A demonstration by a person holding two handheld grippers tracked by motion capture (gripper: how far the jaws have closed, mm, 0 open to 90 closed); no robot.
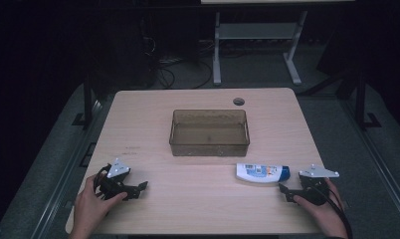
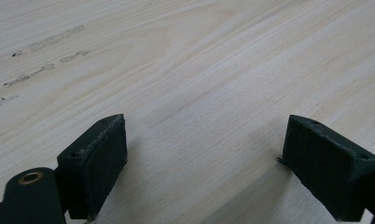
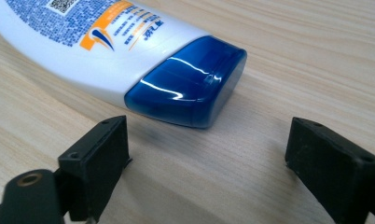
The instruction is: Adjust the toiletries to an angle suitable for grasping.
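My right gripper (image 3: 206,154), jaws apart, waits just beside the bottle (image 3: 101,46); it looks light, smooth and slippery, so I would grip its white body, not the blue cap (image 3: 190,84).

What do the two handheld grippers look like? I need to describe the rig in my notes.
Both the left gripper and right gripper are black, each with two blocky jaws, a grey three-cornered plate on top and a black cable trailing back. A brass-coloured ring sits near one jaw. No sleeves show at the wrists.
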